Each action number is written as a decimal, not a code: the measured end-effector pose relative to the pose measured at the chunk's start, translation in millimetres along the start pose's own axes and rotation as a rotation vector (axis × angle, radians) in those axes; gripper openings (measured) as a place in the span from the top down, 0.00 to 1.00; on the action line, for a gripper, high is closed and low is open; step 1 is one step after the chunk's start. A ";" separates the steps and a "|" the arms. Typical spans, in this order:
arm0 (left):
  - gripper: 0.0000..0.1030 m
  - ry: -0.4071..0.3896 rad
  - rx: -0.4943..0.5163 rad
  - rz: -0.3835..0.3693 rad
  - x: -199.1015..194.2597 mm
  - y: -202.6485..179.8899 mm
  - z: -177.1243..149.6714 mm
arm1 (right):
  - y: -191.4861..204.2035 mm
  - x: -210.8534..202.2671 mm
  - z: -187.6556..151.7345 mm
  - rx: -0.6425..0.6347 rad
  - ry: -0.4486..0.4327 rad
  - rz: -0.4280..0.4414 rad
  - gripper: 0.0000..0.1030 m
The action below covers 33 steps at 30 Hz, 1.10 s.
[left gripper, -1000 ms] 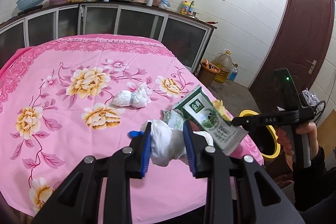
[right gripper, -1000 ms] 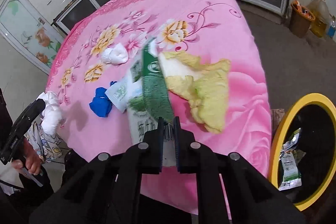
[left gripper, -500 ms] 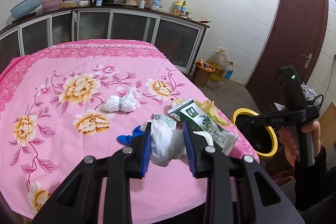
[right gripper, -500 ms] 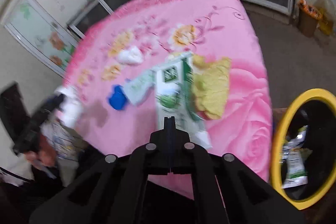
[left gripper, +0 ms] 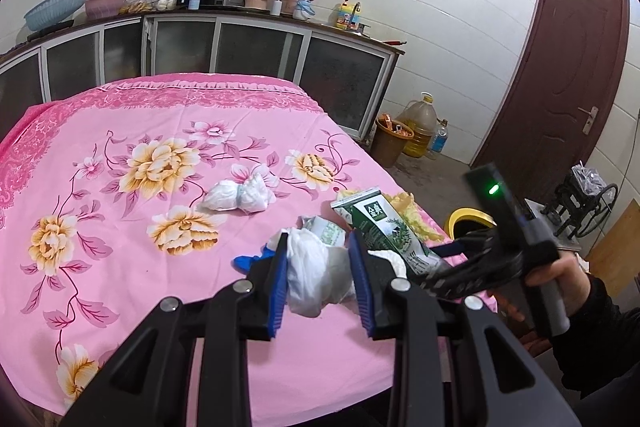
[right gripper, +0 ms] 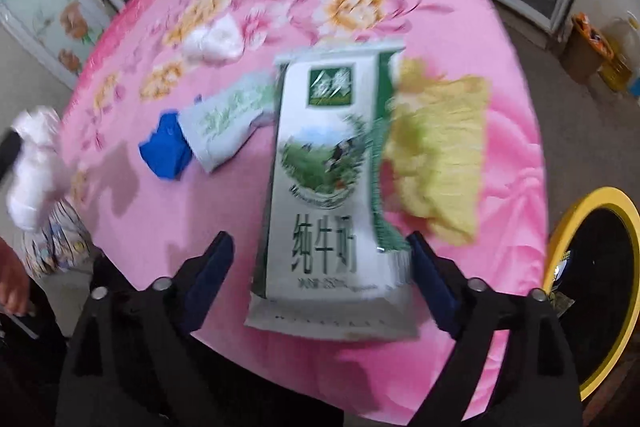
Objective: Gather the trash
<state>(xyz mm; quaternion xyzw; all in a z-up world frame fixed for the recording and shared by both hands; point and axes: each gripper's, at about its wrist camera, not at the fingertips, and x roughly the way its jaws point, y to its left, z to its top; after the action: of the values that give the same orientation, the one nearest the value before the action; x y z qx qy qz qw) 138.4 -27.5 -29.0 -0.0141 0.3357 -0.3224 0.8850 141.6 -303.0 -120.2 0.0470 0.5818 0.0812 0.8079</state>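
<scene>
My left gripper (left gripper: 318, 251) is shut on a white crumpled wad (left gripper: 316, 279), held just above the near edge of the pink flowered table (left gripper: 120, 259). The wad also shows at the left of the right wrist view (right gripper: 32, 163). A green-and-white milk carton (right gripper: 328, 167) lies flat at the table's near edge, also seen in the left wrist view (left gripper: 384, 227). My right gripper (right gripper: 318, 243) hangs over it, tilted steeply down. Its jaws are opening, and the carton's lower end sits between them with gaps on both sides.
Beside the carton lie a yellow crumpled wrapper (right gripper: 436, 147), a pale green packet (right gripper: 228, 119) and a blue scrap (right gripper: 166, 151). A white tissue bundle (left gripper: 240, 193) sits mid-table. A yellow-rimmed bin (right gripper: 560, 239) stands on the floor to the right.
The right gripper, shut a moment ago on the carton's end, has dropped lower and spread its jaws; the carton now lies flat between them. The left gripper has not moved.
</scene>
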 end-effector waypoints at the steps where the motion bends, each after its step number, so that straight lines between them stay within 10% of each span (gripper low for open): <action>1: 0.74 -0.001 -0.002 0.001 -0.5 1.1 -0.2 | 4.3 4.9 -0.1 -0.012 0.005 -0.047 0.26; 13: 0.74 -0.005 0.027 -0.001 -2.3 -9.7 9.4 | -36.9 -91.8 -16.8 0.158 -0.182 0.328 0.28; 21: 0.74 0.008 0.184 -0.127 38.6 -88.1 39.0 | -143.7 -148.3 -79.7 0.428 -0.355 0.050 0.27; 33: 0.74 0.121 0.356 -0.374 160.1 -240.0 46.7 | -257.2 -137.7 -163.5 0.708 -0.340 -0.141 0.27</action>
<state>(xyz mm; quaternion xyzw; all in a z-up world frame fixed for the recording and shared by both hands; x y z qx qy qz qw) 122.6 -319.4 -28.6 0.0992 0.3176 -0.5347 0.7768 -36.3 -584.3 -87.7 0.2952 0.4336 -0.1888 0.8302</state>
